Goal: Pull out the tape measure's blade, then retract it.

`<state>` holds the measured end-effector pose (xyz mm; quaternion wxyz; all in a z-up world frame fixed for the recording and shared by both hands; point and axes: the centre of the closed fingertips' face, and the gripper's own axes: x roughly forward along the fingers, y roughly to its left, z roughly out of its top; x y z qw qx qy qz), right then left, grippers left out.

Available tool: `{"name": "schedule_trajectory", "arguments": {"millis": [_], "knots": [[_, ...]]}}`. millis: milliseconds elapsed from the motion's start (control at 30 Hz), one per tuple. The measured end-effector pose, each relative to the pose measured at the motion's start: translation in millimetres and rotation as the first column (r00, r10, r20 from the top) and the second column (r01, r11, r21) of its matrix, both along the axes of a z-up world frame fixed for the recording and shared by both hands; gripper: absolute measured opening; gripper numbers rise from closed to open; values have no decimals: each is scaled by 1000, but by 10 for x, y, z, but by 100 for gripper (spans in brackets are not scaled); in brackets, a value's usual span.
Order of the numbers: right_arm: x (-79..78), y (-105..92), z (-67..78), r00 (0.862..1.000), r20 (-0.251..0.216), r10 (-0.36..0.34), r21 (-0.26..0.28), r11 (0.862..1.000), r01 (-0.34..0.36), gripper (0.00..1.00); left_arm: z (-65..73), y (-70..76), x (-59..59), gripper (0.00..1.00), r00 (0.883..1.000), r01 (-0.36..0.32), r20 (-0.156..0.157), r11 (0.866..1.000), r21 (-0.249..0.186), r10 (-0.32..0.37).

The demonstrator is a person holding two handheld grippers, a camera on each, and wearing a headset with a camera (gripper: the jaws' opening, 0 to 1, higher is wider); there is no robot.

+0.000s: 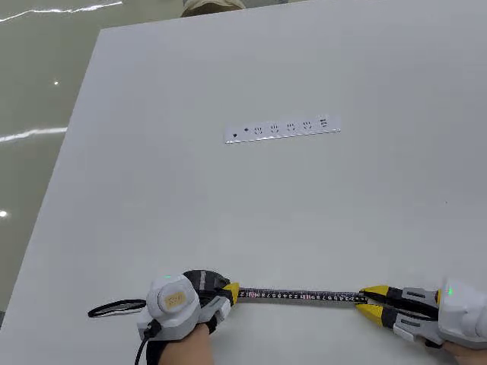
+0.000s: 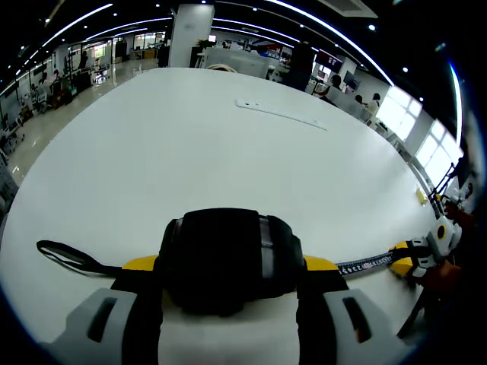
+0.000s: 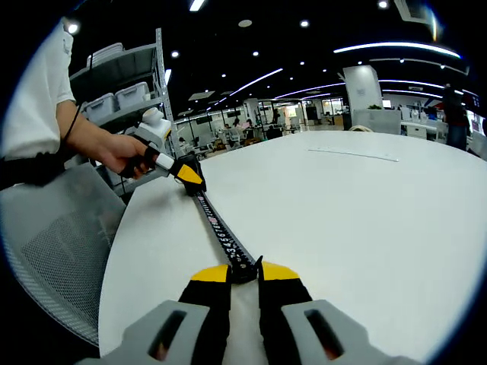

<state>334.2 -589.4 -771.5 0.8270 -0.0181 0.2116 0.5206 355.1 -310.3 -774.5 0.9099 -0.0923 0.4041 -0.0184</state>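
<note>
The tape measure (image 1: pixel 204 284) is seen at the near edge of the white table (image 1: pixel 228 213), its black case clamped between the yellow fingertips (image 2: pixel 140 264) of the left gripper (image 2: pixel 230 266), one pad pressed to each side. The blade (image 1: pixel 301 295) is drawn out flat along the tabletop, running from the case to the right gripper (image 1: pixel 372 303), well apart from the left one. There its hooked end is pinched between fingertips (image 3: pixel 279 272) closed almost together. The right gripper view gives what the others do not: the pinch itself seen close, the printed scale running away down the blade towards the far gripper, a hand (image 3: pixel 122 152) wrapped round that gripper's grip, a grey mesh chair (image 3: pixel 53 236), and shelving (image 3: pixel 125 72) with pale storage bins (image 3: pixel 135 94) whose contents cannot be made out. The left gripper view alone shows the case face-on, with the black wrist strap (image 2: pixel 67 256) trailing out beside it as a loop on the table. From the head view, a white power strip (image 1: pixel 281 129) is noted lying flat further back, well clear of the tape. Numerals can be seen on the blade but are too small to be read, and no brand is legible anywhere.
</note>
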Motion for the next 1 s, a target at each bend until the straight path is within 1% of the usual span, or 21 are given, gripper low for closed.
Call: {"name": "schedule_trajectory", "arguments": {"millis": [67, 300, 500, 567, 600, 700, 800, 1000], "knots": [[4, -4, -7, 1000, 12, 2, -8, 1000, -2, 12, -1, 0, 0, 70, 1000, 1, -2, 1000, 1, -1], [18, -5, -17, 1000, 2, -17, -9, 1000, 17, 11, 1, -2, -3, 69, 1000, 4, -5, 1000, 3, -4], [25, -12, -22, 1000, 9, -26, -16, 1000, 26, 11, -5, 2, -3, 69, 1000, 4, -17, 1000, 4, -4], [-5, 37, -23, 1000, 2, -8, -12, 1000, 8, 11, -6, 6, -3, 69, 1000, 5, -18, 1000, 6, -5], [-7, 73, -26, 1000, 12, -2, -19, 1000, 2, 11, -5, 7, -3, 69, 1000, 5, -17, 1000, 6, -5], [21, 132, -19, 1000, 14, -6, -15, 1000, 7, 11, -5, 8, -4, 69, 1000, 6, -19, 1000, 5, -6], [11, 195, -24, 1000, 16, 13, -19, 1000, -13, 11, -6, 8, -4, 69, 1000, 7, -20, 1000, 4, -7], [13, 219, -24, 1000, 13, 17, -15, 1000, -16, 11, -7, 4, -4, 69, 1000, 9, -19, 1000, 3, -8]]}}
